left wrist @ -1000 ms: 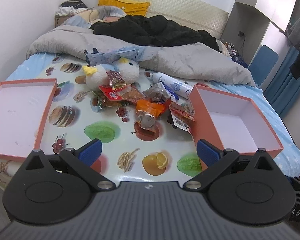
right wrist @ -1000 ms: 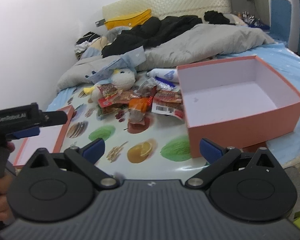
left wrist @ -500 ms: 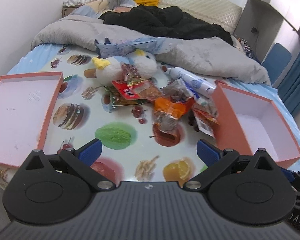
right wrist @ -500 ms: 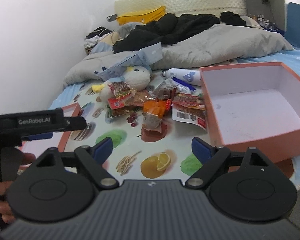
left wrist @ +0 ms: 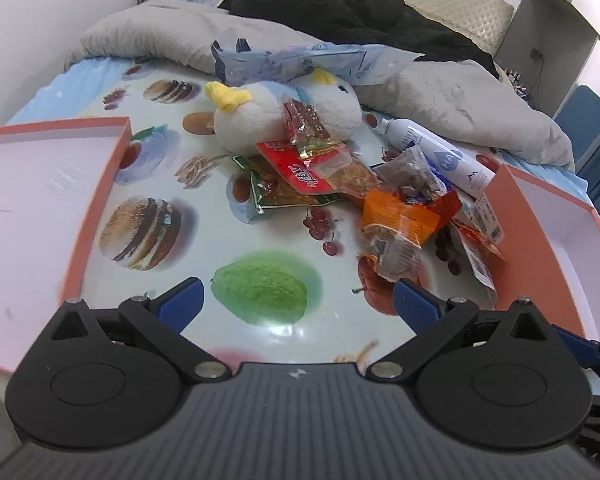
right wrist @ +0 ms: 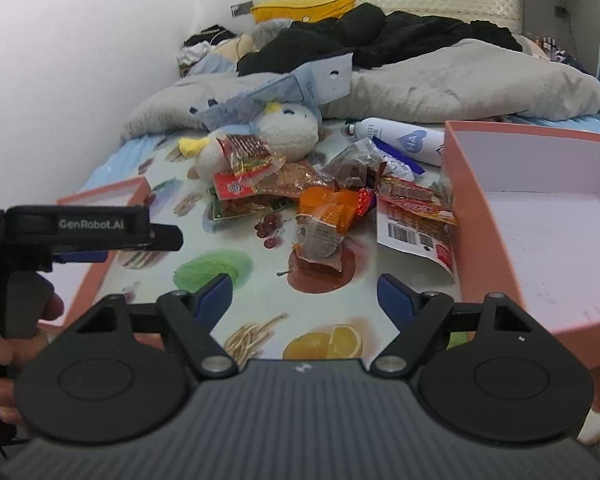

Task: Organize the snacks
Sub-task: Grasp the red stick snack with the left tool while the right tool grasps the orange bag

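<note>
A pile of snack packets lies mid-bed on the fruit-print sheet: an orange packet (left wrist: 400, 220) (right wrist: 328, 210), a red packet (left wrist: 300, 164) (right wrist: 236, 182), a barcode packet (right wrist: 416, 224). A deep orange box (right wrist: 548, 216) (left wrist: 548, 232) stands to the right, a shallow orange lid (left wrist: 28, 200) (right wrist: 104, 200) to the left. My left gripper (left wrist: 296, 304) is open and empty, short of the pile. My right gripper (right wrist: 304, 292) is open and empty, just before the orange packet. The left gripper's body also shows in the right wrist view (right wrist: 92, 228).
A white plush bird (left wrist: 276, 116) (right wrist: 268, 136) and a white bottle (left wrist: 440, 152) (right wrist: 400, 140) lie behind the pile. A grey duvet (left wrist: 440, 96) and black clothes (left wrist: 340, 12) cover the bed's far half. A wall runs along the left.
Both grippers have moved forward toward the snack pile, which now looks larger and closer. Both stay open and empty.
</note>
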`<state>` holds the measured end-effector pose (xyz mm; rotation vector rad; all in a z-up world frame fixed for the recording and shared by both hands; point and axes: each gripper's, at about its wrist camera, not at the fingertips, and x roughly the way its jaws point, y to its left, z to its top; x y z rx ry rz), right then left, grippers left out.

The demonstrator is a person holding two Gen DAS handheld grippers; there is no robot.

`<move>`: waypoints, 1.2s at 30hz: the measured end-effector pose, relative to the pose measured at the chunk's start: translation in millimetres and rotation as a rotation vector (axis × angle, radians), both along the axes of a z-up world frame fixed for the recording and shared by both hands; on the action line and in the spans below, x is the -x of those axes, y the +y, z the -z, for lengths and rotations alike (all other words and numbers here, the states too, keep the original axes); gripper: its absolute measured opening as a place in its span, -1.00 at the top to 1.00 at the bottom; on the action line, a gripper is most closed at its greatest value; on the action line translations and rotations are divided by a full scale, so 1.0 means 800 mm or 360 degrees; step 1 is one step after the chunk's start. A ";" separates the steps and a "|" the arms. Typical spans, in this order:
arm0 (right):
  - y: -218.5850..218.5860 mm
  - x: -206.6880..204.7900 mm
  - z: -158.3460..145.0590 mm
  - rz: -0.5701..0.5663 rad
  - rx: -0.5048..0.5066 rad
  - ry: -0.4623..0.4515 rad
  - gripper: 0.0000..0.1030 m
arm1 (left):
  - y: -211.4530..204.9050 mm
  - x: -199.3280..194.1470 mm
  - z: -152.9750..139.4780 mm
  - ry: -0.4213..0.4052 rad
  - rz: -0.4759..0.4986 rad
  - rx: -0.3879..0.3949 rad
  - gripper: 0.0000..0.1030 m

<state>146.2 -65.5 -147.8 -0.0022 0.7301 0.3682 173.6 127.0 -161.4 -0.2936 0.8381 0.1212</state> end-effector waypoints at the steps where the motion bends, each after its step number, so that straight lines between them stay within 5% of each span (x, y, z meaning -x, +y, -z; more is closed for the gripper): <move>1: 0.006 -0.006 0.005 -0.0017 0.0017 -0.0002 -0.57 | 0.003 -0.006 0.006 0.0001 0.0007 0.0008 -0.99; 17: 0.079 -0.122 0.093 -0.0001 0.0194 0.0030 -0.57 | 0.075 -0.118 0.070 -0.0188 -0.0024 0.0298 -0.93; 28: 0.103 -0.180 0.131 0.0088 0.0313 0.0035 -0.57 | 0.088 -0.183 0.061 -0.0377 0.0039 0.0352 -0.42; 36: 0.111 -0.205 0.150 0.0146 0.0401 0.0026 -0.43 | 0.082 -0.231 0.077 -0.0313 0.0040 0.0329 -0.03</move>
